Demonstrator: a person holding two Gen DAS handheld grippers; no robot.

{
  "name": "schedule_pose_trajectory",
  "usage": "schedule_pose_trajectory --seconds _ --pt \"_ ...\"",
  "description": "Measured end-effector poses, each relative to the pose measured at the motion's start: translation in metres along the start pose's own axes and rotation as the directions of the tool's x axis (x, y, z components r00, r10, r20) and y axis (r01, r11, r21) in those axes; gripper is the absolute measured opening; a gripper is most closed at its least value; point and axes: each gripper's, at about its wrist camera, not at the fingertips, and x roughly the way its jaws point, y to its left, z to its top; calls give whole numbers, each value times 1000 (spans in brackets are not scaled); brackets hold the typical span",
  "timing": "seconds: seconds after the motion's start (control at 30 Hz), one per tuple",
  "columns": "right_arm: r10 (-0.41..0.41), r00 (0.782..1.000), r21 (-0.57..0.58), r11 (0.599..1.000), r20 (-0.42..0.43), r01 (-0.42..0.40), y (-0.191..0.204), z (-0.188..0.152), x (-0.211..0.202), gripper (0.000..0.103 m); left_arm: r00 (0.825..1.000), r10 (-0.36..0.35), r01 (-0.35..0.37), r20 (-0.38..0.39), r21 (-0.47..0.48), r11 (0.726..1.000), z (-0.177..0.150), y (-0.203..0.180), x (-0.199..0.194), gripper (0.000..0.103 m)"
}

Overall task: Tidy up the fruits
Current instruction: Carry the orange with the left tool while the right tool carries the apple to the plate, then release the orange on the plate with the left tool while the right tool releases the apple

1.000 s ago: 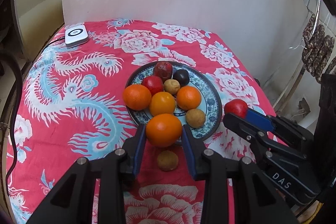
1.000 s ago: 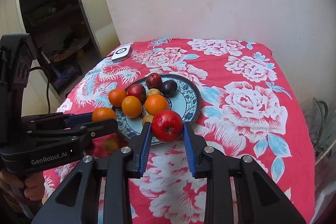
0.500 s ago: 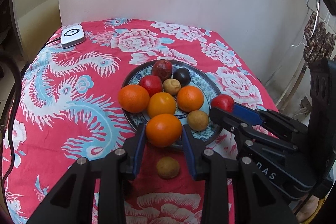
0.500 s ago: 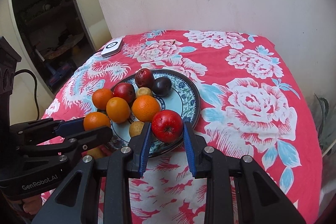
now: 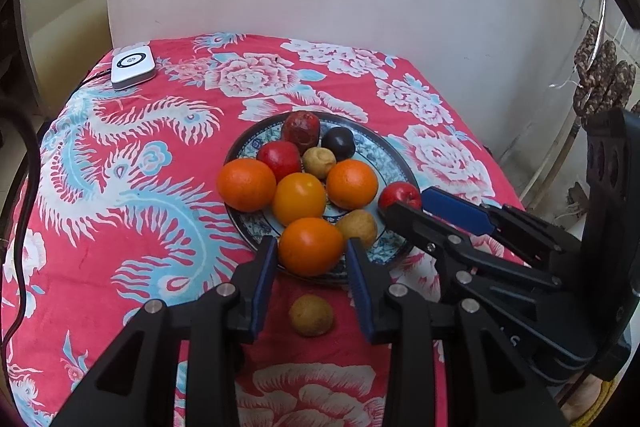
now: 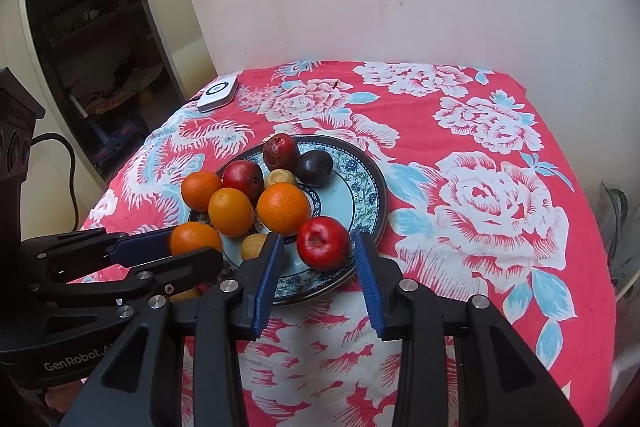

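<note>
A blue patterned plate (image 5: 384, 155) (image 6: 360, 171) holds several oranges, red fruits, a dark plum and small tan fruits. My left gripper (image 5: 312, 259) is shut on an orange (image 5: 311, 246) at the plate's near rim; it also shows in the right wrist view (image 6: 195, 238). My right gripper (image 6: 318, 259) is open, its jaws standing clear on both sides of a red apple (image 6: 323, 243) that rests on the plate's near part. The apple shows in the left wrist view (image 5: 398, 194). A small tan fruit (image 5: 311, 315) lies on the cloth below the left gripper.
The table has a red flowered cloth (image 6: 480, 195). A white device (image 5: 132, 65) with a cable lies at the far left corner. A wall stands behind the table. The table's right edge drops off near the plate (image 5: 504, 179).
Both grippers moved forward to the plate. The right gripper has opened and the red apple now rests on the plate. The left gripper still grips its orange.
</note>
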Motion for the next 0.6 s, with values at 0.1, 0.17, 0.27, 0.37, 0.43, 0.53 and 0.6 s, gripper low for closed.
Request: schedule_pose_trajectory --seconds 0.1,0.17,0.27,0.37,0.43,0.53,0.6 --pt "-3 1000 3 1000 6 3 0 0 -3 39 1000 -1 1 7 3 1000 0 -1 -3 37" --pt "-7 1000 8 1000 12 6 0 0 -6 40 1000 1 -1 11 5 1000 0 -1 -6 38" --pt "-7 1000 14 1000 22 7 0 -1 -11 40 1000 6 -6 15 8 1000 0 0 -9 39" --pt "-8 999 13 1000 31 8 4 -2 -17 41 1000 9 -9 18 13 1000 0 2 -13 39" --pt "-9 999 8 1000 37 9 7 -2 -21 41 1000 9 -9 22 17 1000 0 3 -16 39" --pt "-6 999 7 1000 46 6 11 -3 -26 41 1000 12 -13 28 22 1000 -1 7 -21 39" --pt "-4 999 8 1000 52 3 14 -4 -28 42 999 15 -15 32 20 1000 -1 9 -25 39"
